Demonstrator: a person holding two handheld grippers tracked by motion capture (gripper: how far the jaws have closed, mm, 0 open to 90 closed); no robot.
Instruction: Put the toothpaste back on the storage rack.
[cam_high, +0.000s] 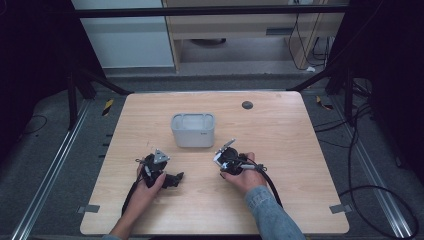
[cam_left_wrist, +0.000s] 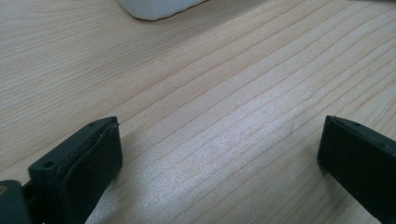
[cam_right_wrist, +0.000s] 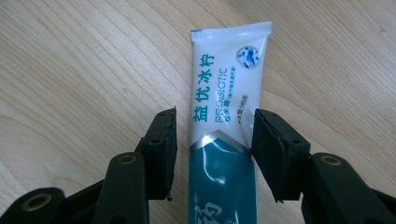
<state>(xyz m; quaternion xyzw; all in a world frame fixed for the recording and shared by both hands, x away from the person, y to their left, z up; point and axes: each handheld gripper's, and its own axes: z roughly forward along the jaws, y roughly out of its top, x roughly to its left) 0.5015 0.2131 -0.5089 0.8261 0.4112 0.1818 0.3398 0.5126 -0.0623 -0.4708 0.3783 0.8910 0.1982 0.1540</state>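
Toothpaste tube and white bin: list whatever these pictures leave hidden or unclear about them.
- Toothpaste tube, right gripper view: its cap end is cut off by the bottom edge. Whether the right claw presses it is unclear; a gap shows at the left pad.
- High view: the tube is too small to read.
- White bin, high view: its floor is washed out, contents unclear.
- Left gripper view: the bin is cut off by the top edge.

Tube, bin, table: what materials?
Tube: likely glossy plastic laminate, going by the crimped flat end, sheen and printed label. Bin: probably matte white plastic, with smooth rounded walls. Table: light wood or wood-look laminate, with visible grain lines; can't tell which.
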